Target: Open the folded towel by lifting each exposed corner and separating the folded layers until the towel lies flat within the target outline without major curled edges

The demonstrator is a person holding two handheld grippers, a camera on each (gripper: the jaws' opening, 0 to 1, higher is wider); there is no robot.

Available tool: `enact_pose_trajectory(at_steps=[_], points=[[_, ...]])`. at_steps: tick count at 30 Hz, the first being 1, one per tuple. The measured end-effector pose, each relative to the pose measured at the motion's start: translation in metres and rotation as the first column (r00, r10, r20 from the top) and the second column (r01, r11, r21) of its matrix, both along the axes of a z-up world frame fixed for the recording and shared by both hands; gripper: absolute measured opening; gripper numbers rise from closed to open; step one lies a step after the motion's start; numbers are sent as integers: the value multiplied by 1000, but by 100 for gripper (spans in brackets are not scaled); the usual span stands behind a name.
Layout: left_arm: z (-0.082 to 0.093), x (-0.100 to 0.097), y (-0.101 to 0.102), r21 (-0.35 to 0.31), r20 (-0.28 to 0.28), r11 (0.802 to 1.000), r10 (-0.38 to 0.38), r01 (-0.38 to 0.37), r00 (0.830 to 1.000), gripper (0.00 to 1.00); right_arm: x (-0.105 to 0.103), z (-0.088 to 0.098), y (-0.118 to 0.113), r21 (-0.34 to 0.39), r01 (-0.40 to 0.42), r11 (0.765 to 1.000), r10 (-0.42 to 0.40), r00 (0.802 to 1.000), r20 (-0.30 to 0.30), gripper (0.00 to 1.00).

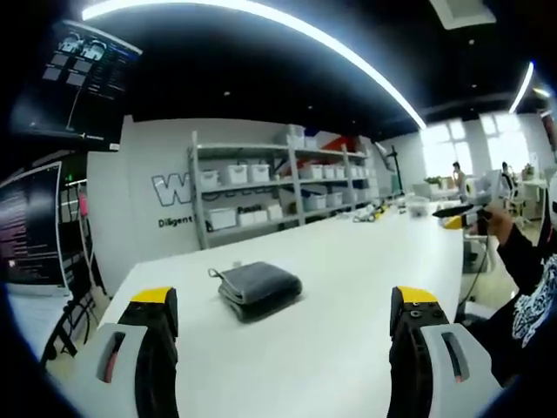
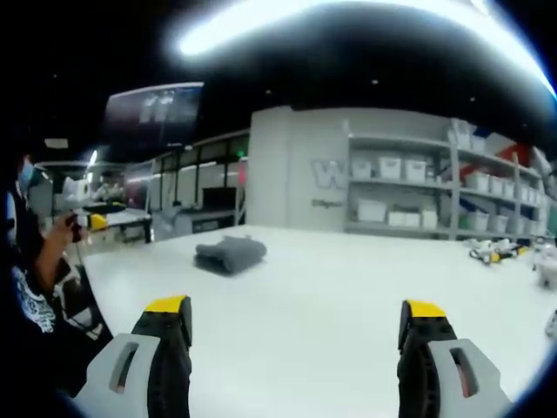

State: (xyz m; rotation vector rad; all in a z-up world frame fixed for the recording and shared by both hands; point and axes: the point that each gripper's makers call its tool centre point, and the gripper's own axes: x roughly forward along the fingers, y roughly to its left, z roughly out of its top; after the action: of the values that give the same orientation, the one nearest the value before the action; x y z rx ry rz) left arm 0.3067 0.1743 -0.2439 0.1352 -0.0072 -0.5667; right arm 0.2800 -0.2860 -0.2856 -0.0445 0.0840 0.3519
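Nothing begun: the grey towel (image 1: 258, 285) lies fully folded on the white tabletop (image 1: 348, 261), ahead of both my left gripper (image 1: 283, 326) and right gripper (image 2: 296, 335), fingers wide and empty, well short of it; every corner left to lift.

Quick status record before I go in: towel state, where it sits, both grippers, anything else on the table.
towel: grey towel, folded into a compact bundle, not yet opened
surface: white table; no target outline that I can make out
left gripper: open, jaws wide apart, short of the towel, holding nothing
right gripper: open, jaws wide apart, short of the towel, holding nothing
other items: small yellow and black objects near the table's far end; too small to identify
background: shelving with white bins
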Motion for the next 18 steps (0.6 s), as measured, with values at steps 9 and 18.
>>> enact_pose_trajectory(at_steps=[9,18], points=[[-14,18,7,34,-22,999,32,-31,999,99,22,3,-4,-12,25,1000,-25,1000,-4,99],[-16,36,7,35,-29,998,52,-51,998,97,43,-8,6,-25,11,1000,-12,999,-39,99]])
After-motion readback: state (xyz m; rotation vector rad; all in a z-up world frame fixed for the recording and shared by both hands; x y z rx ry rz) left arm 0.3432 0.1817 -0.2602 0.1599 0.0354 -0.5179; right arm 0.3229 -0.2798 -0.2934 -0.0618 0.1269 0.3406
